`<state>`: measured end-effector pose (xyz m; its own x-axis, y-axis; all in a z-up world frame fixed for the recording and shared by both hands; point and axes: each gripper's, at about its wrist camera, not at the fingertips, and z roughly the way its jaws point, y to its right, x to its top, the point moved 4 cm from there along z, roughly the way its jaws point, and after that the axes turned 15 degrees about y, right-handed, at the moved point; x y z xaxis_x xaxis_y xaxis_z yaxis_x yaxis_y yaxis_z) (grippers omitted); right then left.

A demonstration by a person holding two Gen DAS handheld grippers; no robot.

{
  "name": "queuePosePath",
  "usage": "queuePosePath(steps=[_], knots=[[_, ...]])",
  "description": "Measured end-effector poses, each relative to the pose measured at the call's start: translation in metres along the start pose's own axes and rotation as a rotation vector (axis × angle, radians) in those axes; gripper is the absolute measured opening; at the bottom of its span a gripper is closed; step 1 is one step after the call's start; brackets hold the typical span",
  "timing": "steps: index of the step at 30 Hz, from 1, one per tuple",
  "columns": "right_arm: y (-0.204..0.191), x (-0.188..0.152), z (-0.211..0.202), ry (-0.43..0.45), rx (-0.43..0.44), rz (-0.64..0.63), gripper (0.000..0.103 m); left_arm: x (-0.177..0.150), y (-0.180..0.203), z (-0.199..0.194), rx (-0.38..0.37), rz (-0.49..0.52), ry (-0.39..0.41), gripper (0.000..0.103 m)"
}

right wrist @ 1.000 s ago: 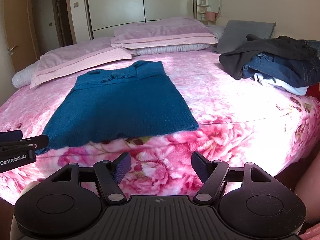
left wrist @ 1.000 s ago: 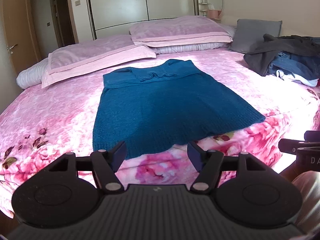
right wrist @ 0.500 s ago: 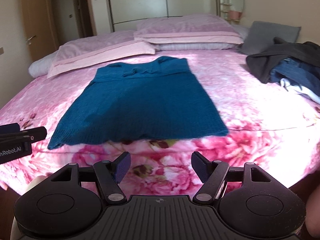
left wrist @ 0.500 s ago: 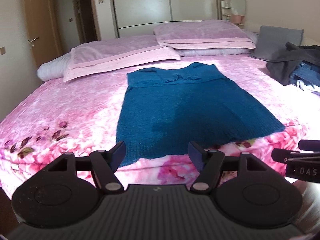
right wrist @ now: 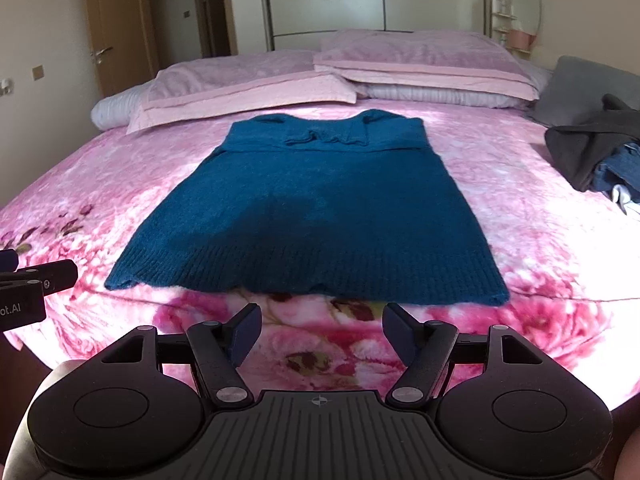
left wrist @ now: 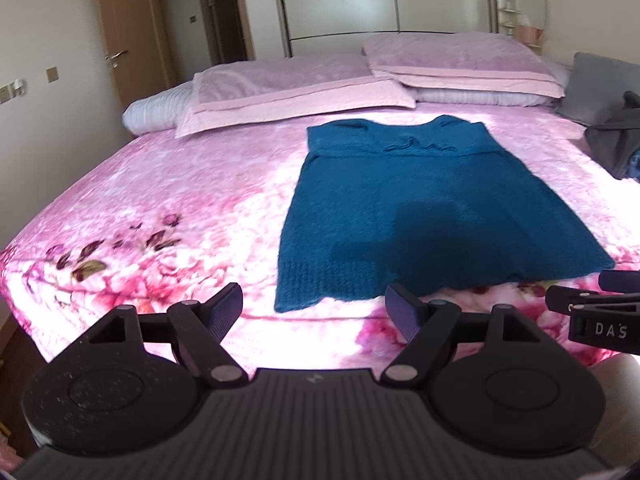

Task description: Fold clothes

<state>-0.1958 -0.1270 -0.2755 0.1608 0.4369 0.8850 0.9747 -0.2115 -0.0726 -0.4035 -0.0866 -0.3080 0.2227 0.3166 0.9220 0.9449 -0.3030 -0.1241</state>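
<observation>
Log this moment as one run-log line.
stage: approach | teal knit garment: flat on bed | left gripper: jaws opening, empty | right gripper: open, empty

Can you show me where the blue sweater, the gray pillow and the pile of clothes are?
blue sweater (right wrist: 320, 216): right wrist view, middle of its body.
gray pillow (right wrist: 580, 88): right wrist view, its front face.
pile of clothes (right wrist: 592, 148): right wrist view, dark top garment.

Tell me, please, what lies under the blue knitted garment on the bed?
The blue knitted garment lies flat on the pink floral bedspread, which shows all around it. Whether anything else lies beneath is hidden by the garment itself.
</observation>
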Motion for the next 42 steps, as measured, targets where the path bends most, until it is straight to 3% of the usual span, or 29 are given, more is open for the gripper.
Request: queuePosePath(steps=[8,14,24,28,35,42], knots=[[-0.001,-0.005,0.016,-0.041,0.020,-0.066,0.070,-0.009,-0.001,0.012,-0.020,-0.033,-0.022,0.076],[-0.002,-0.010,0.026,-0.037,-0.026,-0.047,0.070,-0.018,0.001,0.032,-0.067,-0.001,-0.042,0.076],[0.004,-0.029,0.045,-0.108,-0.126,-0.040,0.070,-0.031,0.008,0.072,-0.154,-0.011,-0.083,0.076],[0.014,-0.031,0.049,-0.084,-0.135,-0.020,0.070,-0.032,0.000,0.089,-0.191,-0.033,-0.078,0.075],[0.116,-0.025,0.037,0.098,-0.098,0.388,0.070,-0.030,-0.059,0.123,-0.250,-0.223,-0.104,0.066],[0.195,-0.017,0.060,0.035,-0.040,0.499,0.070,-0.035,-0.099,0.175,-0.307,-0.456,-0.208,0.062]])
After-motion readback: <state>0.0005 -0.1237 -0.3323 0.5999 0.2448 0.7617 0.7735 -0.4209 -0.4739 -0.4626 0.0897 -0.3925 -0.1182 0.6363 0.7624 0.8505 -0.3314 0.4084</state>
